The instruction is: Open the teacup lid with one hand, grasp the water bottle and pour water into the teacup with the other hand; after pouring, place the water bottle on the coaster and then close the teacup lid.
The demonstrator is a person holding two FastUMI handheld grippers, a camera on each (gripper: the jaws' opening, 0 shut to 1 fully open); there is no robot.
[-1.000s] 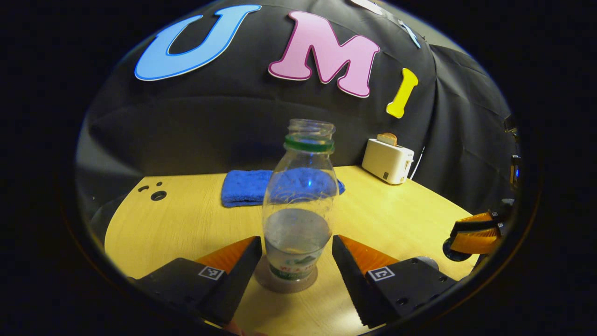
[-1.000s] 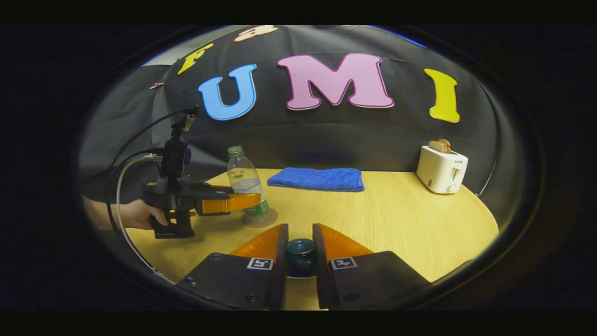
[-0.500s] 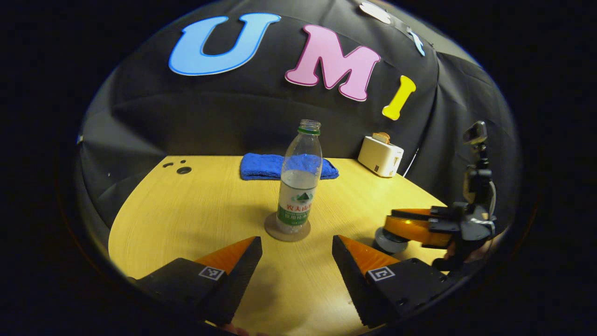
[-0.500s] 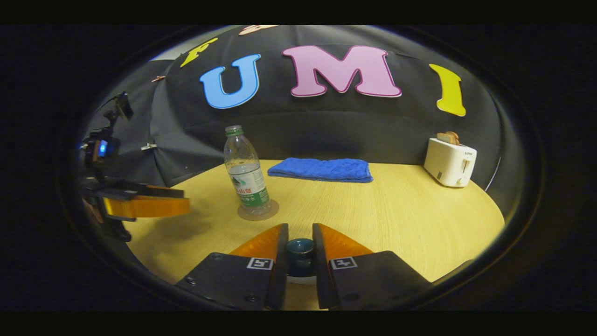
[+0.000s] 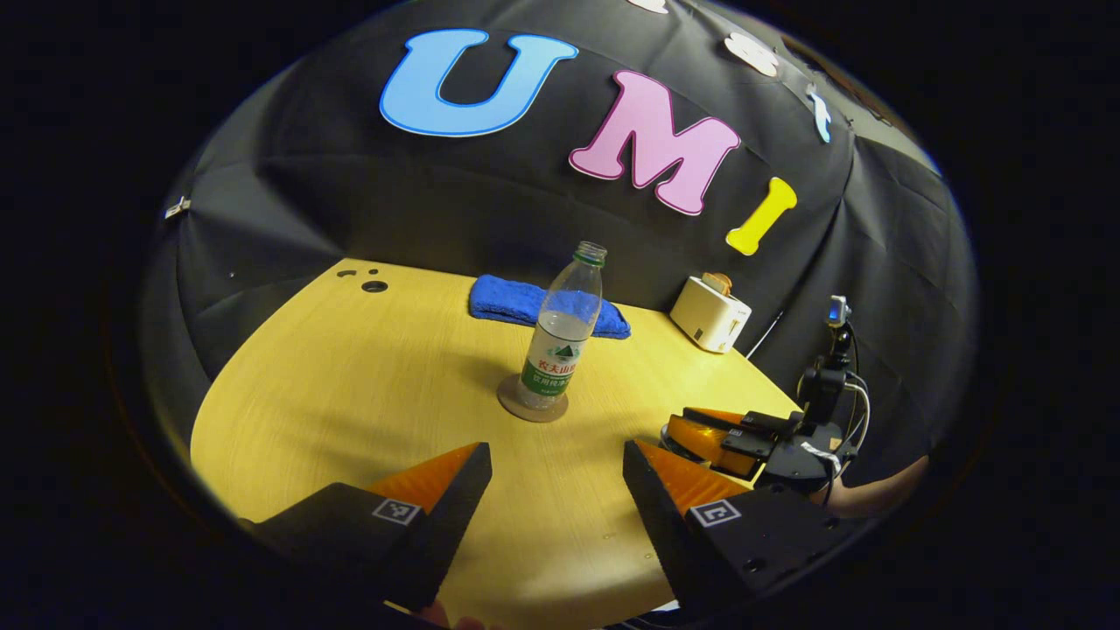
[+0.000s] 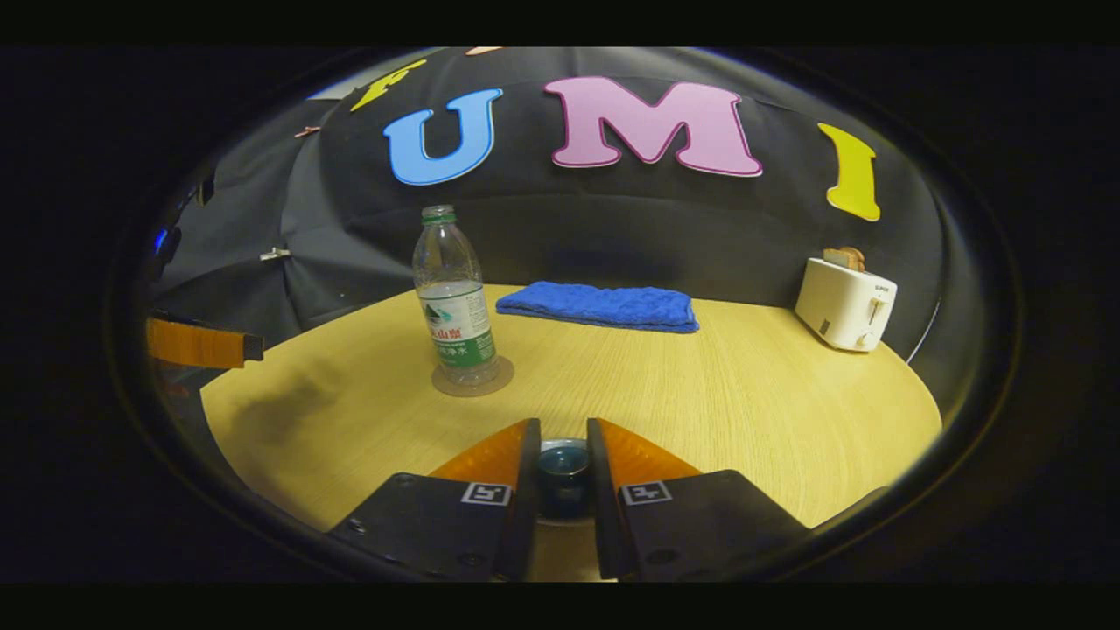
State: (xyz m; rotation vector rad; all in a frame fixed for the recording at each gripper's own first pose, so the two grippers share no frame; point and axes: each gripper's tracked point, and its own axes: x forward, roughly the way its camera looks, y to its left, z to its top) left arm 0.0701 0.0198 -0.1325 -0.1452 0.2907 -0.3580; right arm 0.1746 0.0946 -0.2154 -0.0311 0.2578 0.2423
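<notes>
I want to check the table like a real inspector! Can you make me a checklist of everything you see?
Surface: round wooden table, bare in the middle.
Job's things: water bottle, uncapped, part full, upright on a round coaster; dark teacup lid between the right gripper's fingers.
Clutter: folded blue towel and white toaster with bread in it, at the back.
Grippers: left gripper open, holding nothing; right gripper shut on the lid knob.
Cables: a thin one by the toaster; some on the right gripper in the left gripper view.
Surroundings: black cloth wall.
</notes>
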